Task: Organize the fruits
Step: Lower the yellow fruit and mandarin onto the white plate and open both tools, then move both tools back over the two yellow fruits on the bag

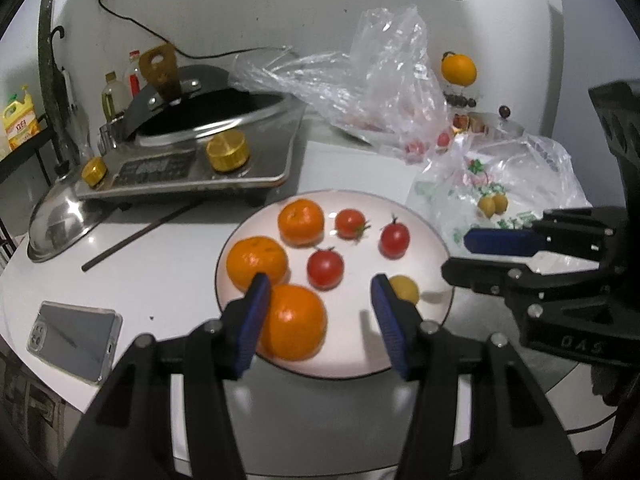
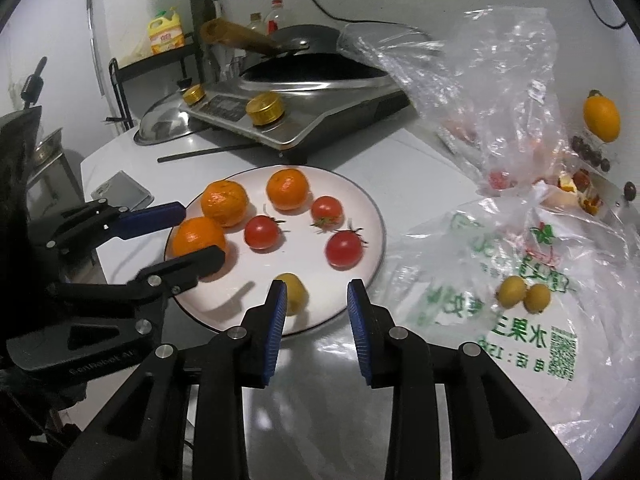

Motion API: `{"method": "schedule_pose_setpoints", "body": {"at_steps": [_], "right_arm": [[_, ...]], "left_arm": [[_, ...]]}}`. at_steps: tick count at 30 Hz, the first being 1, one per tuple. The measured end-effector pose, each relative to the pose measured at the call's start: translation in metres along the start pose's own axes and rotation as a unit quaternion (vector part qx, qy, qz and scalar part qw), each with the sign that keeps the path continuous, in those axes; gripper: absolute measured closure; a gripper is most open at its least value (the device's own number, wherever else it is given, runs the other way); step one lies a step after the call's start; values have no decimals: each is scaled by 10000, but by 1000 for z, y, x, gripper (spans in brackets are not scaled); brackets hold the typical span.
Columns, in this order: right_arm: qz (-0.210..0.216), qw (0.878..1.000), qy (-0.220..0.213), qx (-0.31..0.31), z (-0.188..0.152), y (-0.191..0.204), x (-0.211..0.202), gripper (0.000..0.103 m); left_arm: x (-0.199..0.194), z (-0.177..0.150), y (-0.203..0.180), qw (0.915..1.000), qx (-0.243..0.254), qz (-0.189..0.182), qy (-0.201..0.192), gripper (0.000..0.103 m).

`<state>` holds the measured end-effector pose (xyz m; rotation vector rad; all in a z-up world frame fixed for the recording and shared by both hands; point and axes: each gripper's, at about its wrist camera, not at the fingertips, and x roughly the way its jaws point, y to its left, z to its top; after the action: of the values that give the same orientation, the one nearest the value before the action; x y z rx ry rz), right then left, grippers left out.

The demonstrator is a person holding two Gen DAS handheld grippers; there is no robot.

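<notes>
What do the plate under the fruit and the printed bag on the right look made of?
The plate looks like glazed ceramic: glossy white face, thin dark rim line, soft reflections. It could be melamine; the look leaves that open. The printed bag is thin translucent plastic film: crinkled, shiny, green lettering, with two small yellow fruits lying on it.

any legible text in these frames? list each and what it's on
"水果" and "电话:15…", mirrored through the printed plastic bag; the rest is cut off or creased.
"DAS", embossed on the right gripper body.
"SenRobot AI", faint and uncertain, on the left gripper body.
Yellow bottle label: blurred.
Cooker control panel: too small.
Bag's QR code: not decodable.
</notes>
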<state>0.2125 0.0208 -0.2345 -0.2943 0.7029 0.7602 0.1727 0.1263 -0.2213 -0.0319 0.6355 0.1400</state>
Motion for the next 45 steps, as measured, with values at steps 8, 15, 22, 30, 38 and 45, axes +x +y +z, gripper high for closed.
{"method": "schedule_pose_setpoints", "body": {"at_steps": [8,15,22,30,38,45], "right_arm": [[-124,9998,-123,112,-6,-24,-18,70],[-247,9992,-248,212,-11,-44,-35,70],[-389,9978,-322,436,-19,-70,-44,70],[-514,9956,-366,691,-25,-101,-50,61],[-606,9934,-386,895,-28,-129,-52,61],[-715,9913,-312,1060,-32,-152,-46,61]], "left_arm": [[-2,7,-23,9999,110,6,-48,49],[-4,16,-47,9997,199,-111,-127,49],[0,30,-71,9990,334,-186,-211,49],[9,45,-93,9986,438,-243,-188,49],[20,55,-114,9975,506,-462,-168,49],[40,63,-131,9962,563,-669,-22,49]]}}
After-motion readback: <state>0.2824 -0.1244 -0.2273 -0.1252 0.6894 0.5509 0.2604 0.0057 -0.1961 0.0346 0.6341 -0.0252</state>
